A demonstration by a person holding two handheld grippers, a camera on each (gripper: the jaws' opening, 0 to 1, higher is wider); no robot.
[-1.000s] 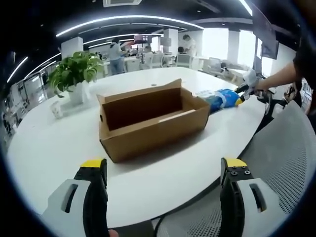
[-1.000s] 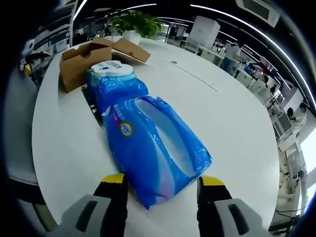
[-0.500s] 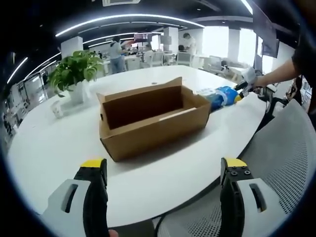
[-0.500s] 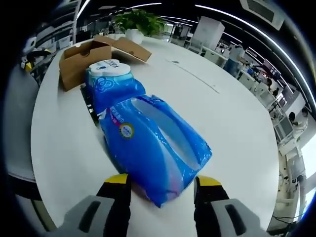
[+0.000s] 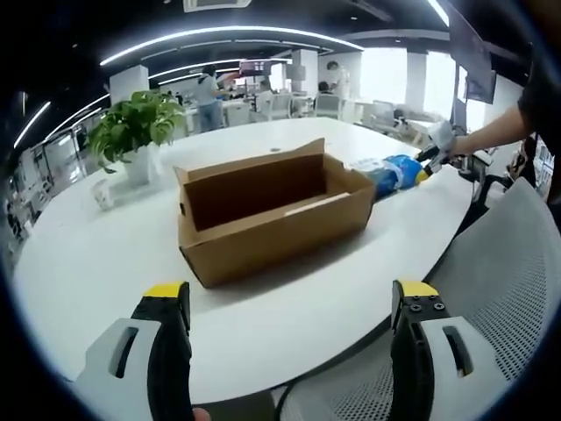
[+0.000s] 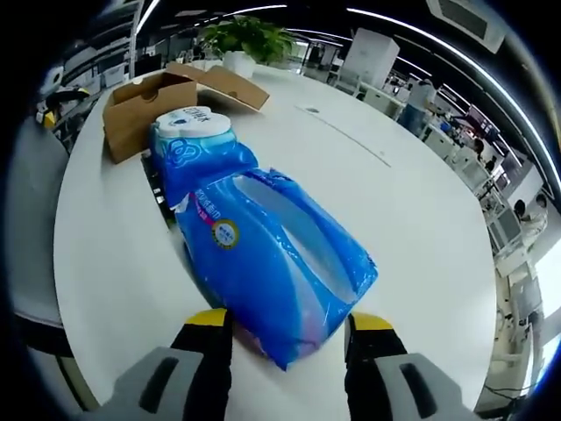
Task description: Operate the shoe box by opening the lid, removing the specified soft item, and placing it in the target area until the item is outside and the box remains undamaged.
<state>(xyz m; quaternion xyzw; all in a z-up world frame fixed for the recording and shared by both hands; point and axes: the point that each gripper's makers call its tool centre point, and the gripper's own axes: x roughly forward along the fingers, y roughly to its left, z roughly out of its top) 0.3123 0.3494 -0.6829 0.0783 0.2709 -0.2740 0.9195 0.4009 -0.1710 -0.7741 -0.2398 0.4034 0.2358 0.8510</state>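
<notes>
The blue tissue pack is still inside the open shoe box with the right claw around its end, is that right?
Not quite. The blue tissue pack lies on the white table outside the open shoe box, as the right gripper view shows. The right claw is around its end.

A blue plastic pack of soft tissue rolls (image 6: 263,254) lies on a white table (image 6: 421,219), stretching straight ahead of the right gripper (image 6: 285,329). The pack's near end sits between the gripper's two yellow-tipped jaws, which stand apart on either side of it; whether they press the plastic cannot be told. At the far end of the pack a white roll end with blue print faces upward. Beyond the pack and to the left sits a brown cardboard shoe box (image 6: 149,105), its lid flap (image 6: 230,88) folded open to the right. Further ahead stands a green potted plant (image 6: 241,39). Office desks fill the background.
</notes>
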